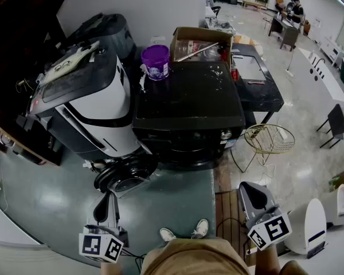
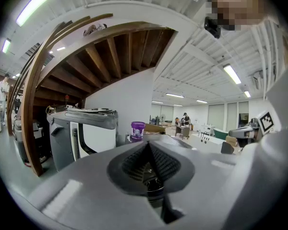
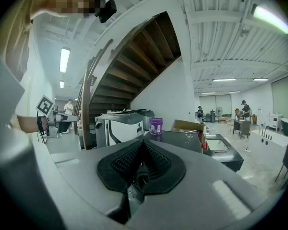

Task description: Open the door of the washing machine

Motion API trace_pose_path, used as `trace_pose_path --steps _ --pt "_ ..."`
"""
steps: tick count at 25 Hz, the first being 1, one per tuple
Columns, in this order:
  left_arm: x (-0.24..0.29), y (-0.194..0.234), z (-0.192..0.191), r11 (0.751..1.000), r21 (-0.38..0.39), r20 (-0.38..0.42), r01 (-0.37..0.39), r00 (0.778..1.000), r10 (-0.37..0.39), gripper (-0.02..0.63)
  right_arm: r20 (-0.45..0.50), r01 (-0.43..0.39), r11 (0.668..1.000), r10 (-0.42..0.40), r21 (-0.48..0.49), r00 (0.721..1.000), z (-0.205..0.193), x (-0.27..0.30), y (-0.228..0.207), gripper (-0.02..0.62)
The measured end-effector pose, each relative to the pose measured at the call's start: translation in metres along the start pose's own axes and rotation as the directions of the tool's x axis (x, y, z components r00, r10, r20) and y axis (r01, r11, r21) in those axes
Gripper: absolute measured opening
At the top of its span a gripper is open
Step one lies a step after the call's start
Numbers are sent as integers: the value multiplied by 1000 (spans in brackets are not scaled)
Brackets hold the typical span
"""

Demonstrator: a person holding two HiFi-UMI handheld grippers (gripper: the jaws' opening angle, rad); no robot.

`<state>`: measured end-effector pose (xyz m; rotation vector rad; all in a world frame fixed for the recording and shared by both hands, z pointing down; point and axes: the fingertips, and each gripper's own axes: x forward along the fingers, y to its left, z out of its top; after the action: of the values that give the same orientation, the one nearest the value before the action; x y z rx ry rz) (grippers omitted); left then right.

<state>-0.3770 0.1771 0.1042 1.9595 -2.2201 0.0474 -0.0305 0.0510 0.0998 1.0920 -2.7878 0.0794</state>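
washing machine: black front-loader in the middle of the head view, front turned toward the person's feet; purple bucket at its back-left corner, cardboard box just behind.
door: round porthole, low at the machine's front-left corner, apparently swung out from the front and hanging just above the floor; hinge side too dark to make out.
left tongs: clenched, pads pressed together with nothing between; held roughly level, just short of the door's rim and apart from it.
right tongs: clenched as well, and empty; well off to the right near a gold wire stand, away from the machine.
stage: judged late, since the door looks off its latch; probably only widening the swing is left.
doing it well: spread the left tongs before closing in, then catch the free rim opposite the hinge. Sweep along an arc round the hinge, not straight back. Ease off as resistance builds, to spare the hinge.
watch for: white-and-grey appliance just beside the door on the left, likely to limit the swing. Better to keep the right tongs clear of the door's path.
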Motion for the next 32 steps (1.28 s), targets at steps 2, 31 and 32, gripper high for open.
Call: trace_pose_path --steps 2,31,32 --pt "-2 1 0 1000 0 3 1 1000 -1 58 3 -3 1000 3 -3 1000 2 0 2 5" --pt "-22 24 -5 999 3 13 -52 999 52 58 -7 -85 995 85 -44 996 2 22 39 5" --pt "-22 24 -5 999 2 13 -53 999 53 58 -9 -86 995 86 -44 996 1 23 39 5"
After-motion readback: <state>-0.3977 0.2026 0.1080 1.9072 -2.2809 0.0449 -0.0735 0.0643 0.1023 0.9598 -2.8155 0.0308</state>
